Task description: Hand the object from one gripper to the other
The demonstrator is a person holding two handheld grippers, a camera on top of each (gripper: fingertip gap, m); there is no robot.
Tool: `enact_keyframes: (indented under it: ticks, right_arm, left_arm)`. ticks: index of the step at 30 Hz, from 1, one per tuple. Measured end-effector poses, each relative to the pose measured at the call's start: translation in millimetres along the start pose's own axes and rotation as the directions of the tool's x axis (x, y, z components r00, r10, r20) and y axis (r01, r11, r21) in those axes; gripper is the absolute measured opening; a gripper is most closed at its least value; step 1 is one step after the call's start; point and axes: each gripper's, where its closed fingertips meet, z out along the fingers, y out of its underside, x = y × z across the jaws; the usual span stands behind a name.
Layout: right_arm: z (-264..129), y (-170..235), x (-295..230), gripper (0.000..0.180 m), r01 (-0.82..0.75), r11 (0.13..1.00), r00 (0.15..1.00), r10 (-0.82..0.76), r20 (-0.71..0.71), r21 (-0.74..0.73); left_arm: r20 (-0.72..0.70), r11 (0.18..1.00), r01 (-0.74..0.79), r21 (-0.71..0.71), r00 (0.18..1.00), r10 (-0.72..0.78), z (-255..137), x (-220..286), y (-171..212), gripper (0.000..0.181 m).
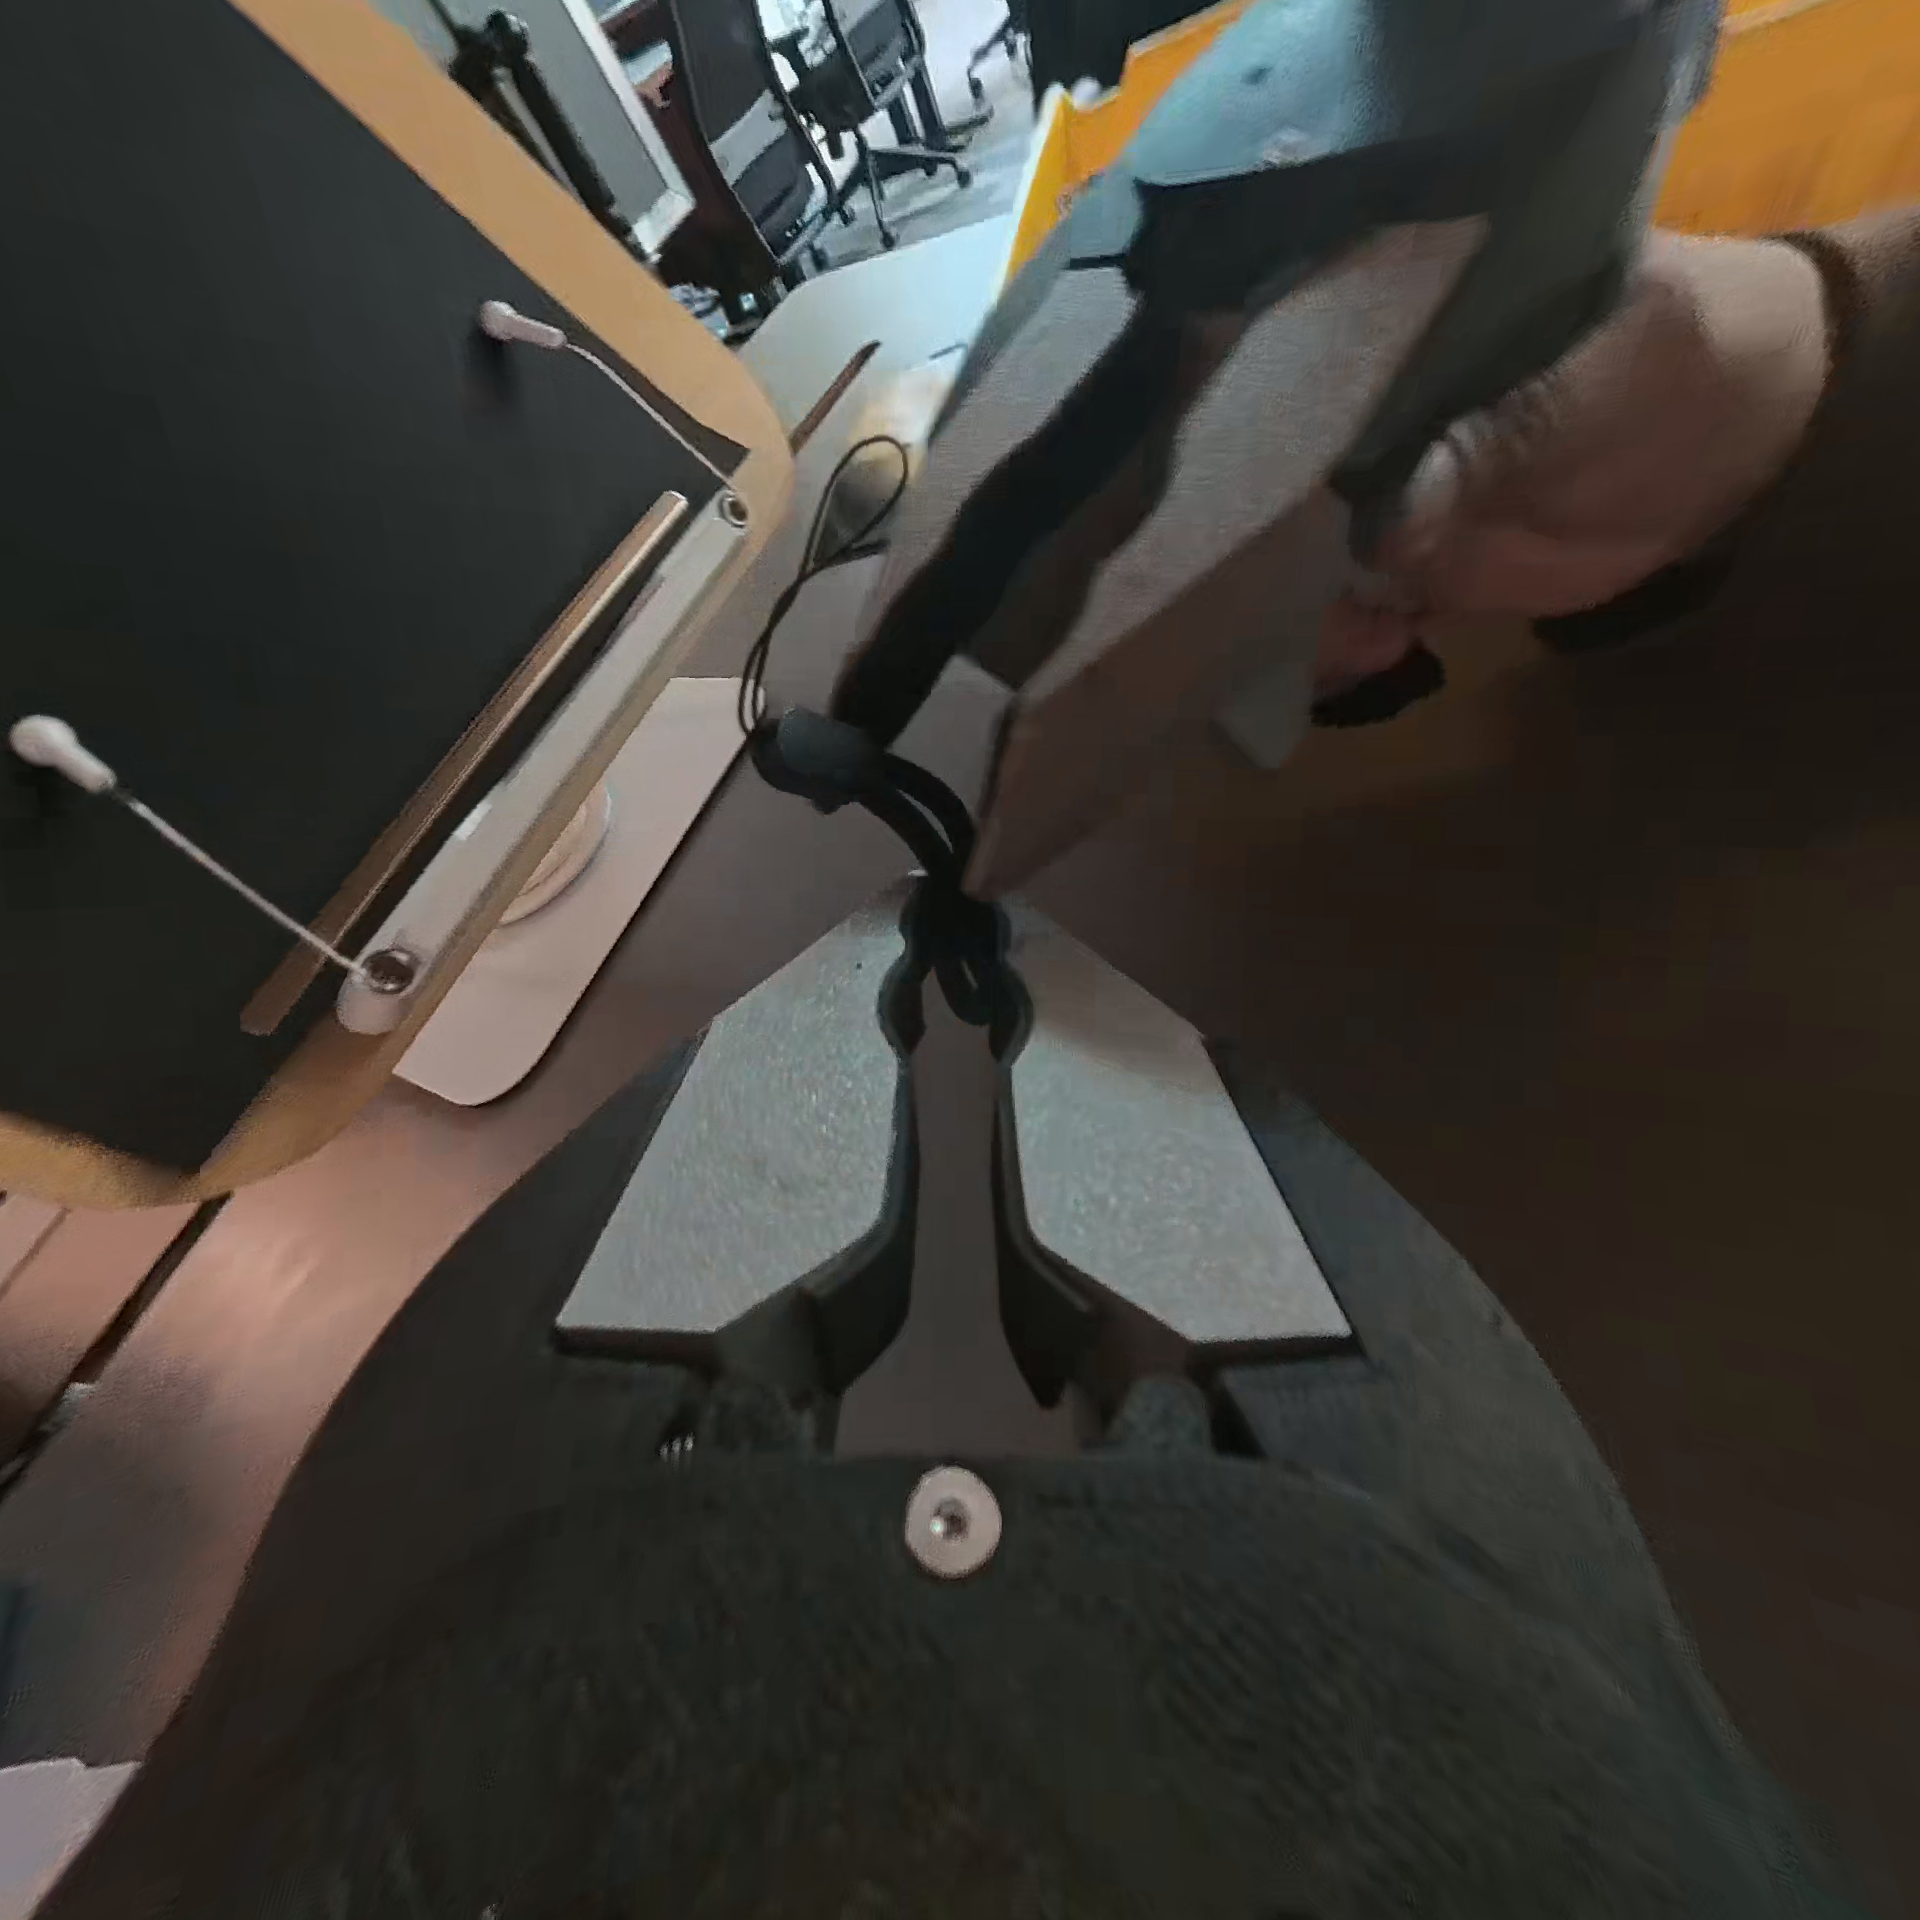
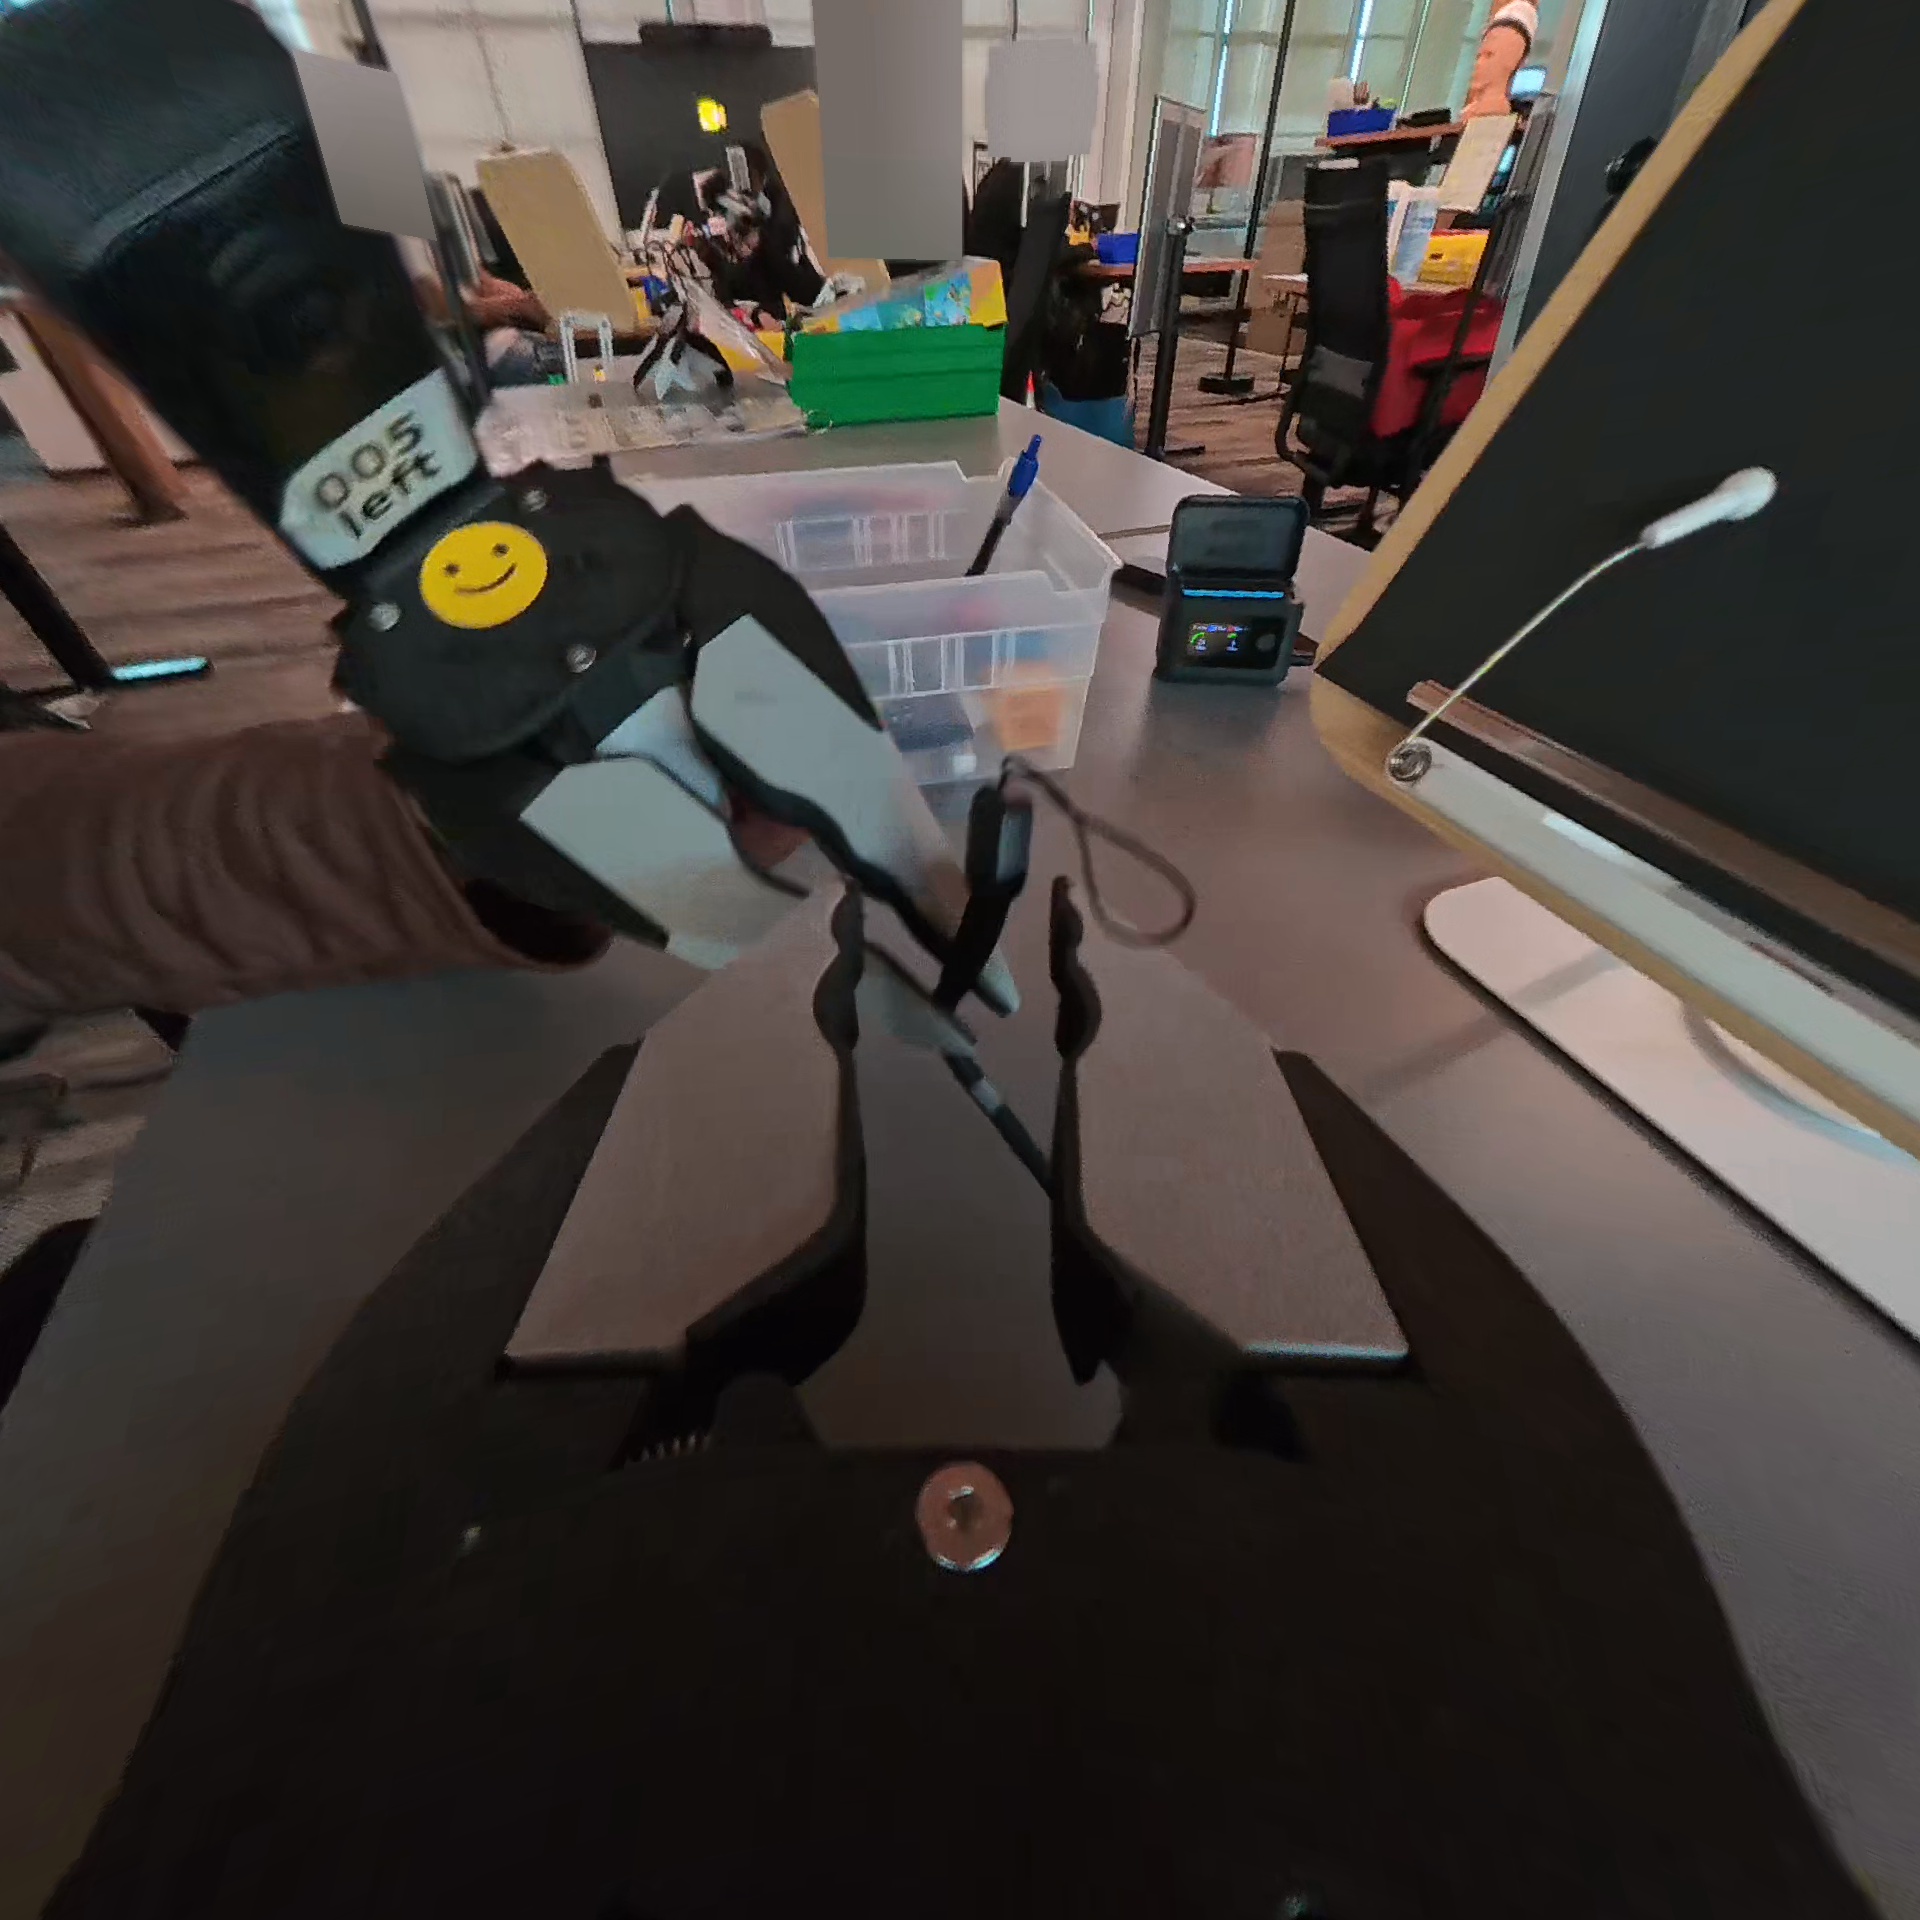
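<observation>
The object is a black lanyard strap (image 1: 920, 800) with a black slider and a thin cord loop (image 1: 862, 488). My left gripper (image 1: 956, 966) is shut on the strap's lower end, held above the desk. In the left wrist view, my right gripper (image 1: 925, 790) reaches in from the upper right, held by a hand. In the right wrist view, my right gripper (image 2: 956, 925) is open, with the strap (image 2: 982, 914) standing between its fingers without being clamped. The left gripper (image 2: 977, 997) comes in there from the upper left. The cord loop (image 2: 1143, 894) hangs to the right.
A monitor with a wood-coloured frame (image 2: 1662, 416) and white base (image 2: 1538, 966) stands close on the right; it also shows in the left wrist view (image 1: 312, 520). Clear plastic bins (image 2: 1081, 582) with a blue pen (image 2: 1013, 499), a small black device (image 2: 1231, 592) and a green box (image 2: 894, 374) sit behind. The tips of both grippers are at nearly the same place.
</observation>
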Motion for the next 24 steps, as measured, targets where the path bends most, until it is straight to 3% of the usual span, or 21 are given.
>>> enact_keyframes:
  ticks: [2,5,9,14,18,22,24]
  right_arm:
    - [0,2,6,0.006,0.019,1.000,0.999,-0.020,-0.032,-0.010]
    - [-8,-7,13,0.006,0.092,0.996,0.991,-0.090,-0.098,0.016]
    - [-29,-34,25,0.006,0.020,0.987,0.989,0.003,-0.145,0.157]
    - [-44,-49,31,0.006,-0.150,0.948,0.983,0.173,-0.059,0.280]
    - [-48,-58,21,0.006,-0.303,0.893,0.953,0.281,0.113,0.333]
    - [-42,-54,16,0.006,-0.369,0.881,0.927,0.328,0.180,0.297]
    - [-35,-43,19,0.006,-0.369,0.899,0.928,0.342,0.150,0.236]
  left_arm:
    - [-0.001,0.998,-0.055,-0.023,0.999,0.055,4,8,3,0.005]
    - [-0.001,0.999,-0.053,0.010,0.999,0.053,3,11,-1,0.010]
    - [-0.076,0.999,0.054,-0.005,0.996,-0.054,5,14,5,0.039]
    - [-0.163,0.984,0.170,0.056,0.974,-0.159,5,23,-6,0.044]
    - [-0.192,0.964,0.245,0.099,0.956,-0.223,3,22,-14,0.044]
    - [-0.279,0.933,0.313,0.177,0.925,-0.258,-3,29,-29,0.030]
    - [-0.347,0.905,0.367,0.213,0.895,-0.281,-10,32,-39,0.003]
